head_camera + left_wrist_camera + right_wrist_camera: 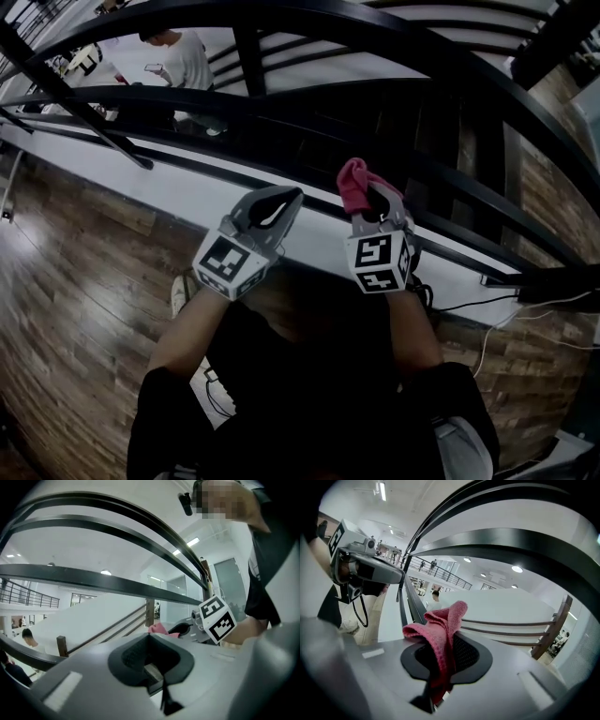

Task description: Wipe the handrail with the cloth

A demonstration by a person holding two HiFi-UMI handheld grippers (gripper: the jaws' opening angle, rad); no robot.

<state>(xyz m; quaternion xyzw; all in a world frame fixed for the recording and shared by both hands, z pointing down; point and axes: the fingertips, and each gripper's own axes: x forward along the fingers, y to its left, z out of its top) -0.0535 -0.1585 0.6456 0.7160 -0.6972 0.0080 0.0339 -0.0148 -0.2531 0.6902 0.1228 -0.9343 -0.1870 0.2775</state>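
Curving black handrail (281, 14) above wood-plank floor (66, 281), right gripper (372, 194) clamped on pink cloth (353, 182) (left gripper (284, 198) pressed together, empty)

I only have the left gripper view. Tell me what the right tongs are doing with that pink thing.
Observer: The right gripper view shows the right gripper shut on a pink cloth. The cloth is pinched between the tongs and folds up over them.
Operator: Now tell me where the cloth sits against the handrail.
Observer: In the head view the cloth is not on the thick black handrail. It shows lower in the picture, apart from that rail.
Operator: Report what lies under both grippers.
Observer: From the head view, the left gripper and the right one are both over a white ledge that runs along the railing's foot.
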